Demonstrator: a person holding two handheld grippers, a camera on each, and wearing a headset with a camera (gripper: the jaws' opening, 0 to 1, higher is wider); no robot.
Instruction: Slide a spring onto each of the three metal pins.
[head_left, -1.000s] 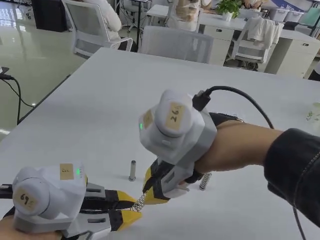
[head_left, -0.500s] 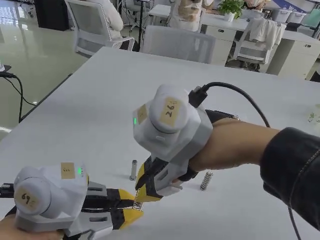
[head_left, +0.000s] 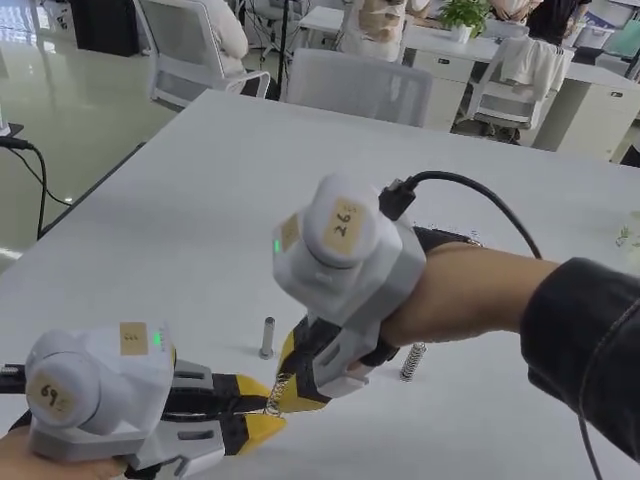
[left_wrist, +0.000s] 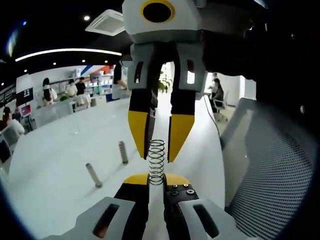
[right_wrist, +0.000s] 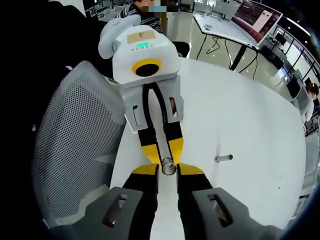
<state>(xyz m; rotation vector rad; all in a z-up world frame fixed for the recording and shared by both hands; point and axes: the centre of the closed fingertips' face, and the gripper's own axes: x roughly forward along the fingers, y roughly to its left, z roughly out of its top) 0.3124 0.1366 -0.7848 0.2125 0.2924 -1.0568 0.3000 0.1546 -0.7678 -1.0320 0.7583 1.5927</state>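
A small steel spring (head_left: 277, 393) hangs in the air between both grippers, low over the white table (head_left: 200, 230). My left gripper (head_left: 265, 408) holds its near end; in the left gripper view the spring (left_wrist: 156, 170) rises from the shut yellow tips (left_wrist: 156, 179). My right gripper (head_left: 286, 384) comes down from the right, and its tips (left_wrist: 158, 156) clamp the far end. In the right gripper view I see the spring (right_wrist: 167, 166) end-on between the tips (right_wrist: 167, 173). A bare pin (head_left: 267, 337) stands just behind. Two bare pins (left_wrist: 122, 151) (left_wrist: 93, 175) stand side by side. Another spring (head_left: 411, 362) stands upright to the right.
A black cable (head_left: 480, 190) loops off the right gripper, and a dark sleeve (head_left: 590, 340) crosses the table's right side. Grey mesh chairs (head_left: 355, 85) and desks (head_left: 560, 90) stand beyond the far edge. The table's left edge (head_left: 90, 200) drops to a glossy floor.
The right gripper dipped left toward the left gripper half a second ago and has eased back. The spring has stayed between both sets of tips.
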